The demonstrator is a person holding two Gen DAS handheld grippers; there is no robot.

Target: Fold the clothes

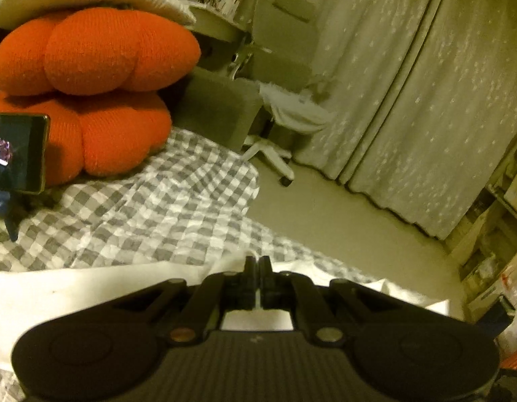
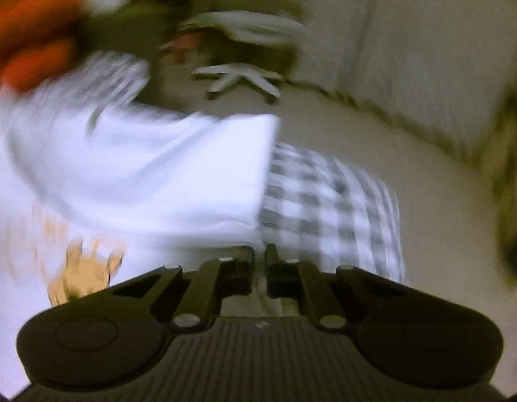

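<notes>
Black gripper housings fill the bottom of both views, ours. Beyond them the checked bedspread [image 1: 141,214] carries everything, so we place things by it. On it lies the white garment [image 2: 151,181], partly folded, its printed front nearest the right gripper [image 2: 258,254]. Those fingers stand almost closed at the cloth's folded corner; blur hides whether they pinch it. The left gripper [image 1: 257,263] has its fingers shut, seemingly on a white edge. We judge a fold is underway; next we need both corners gripped and carried across evenly. At the bedspread's head sit orange cushions [image 1: 91,77] and a phone [image 1: 18,152]; an office chair [image 1: 268,154] stands off its side.
</notes>
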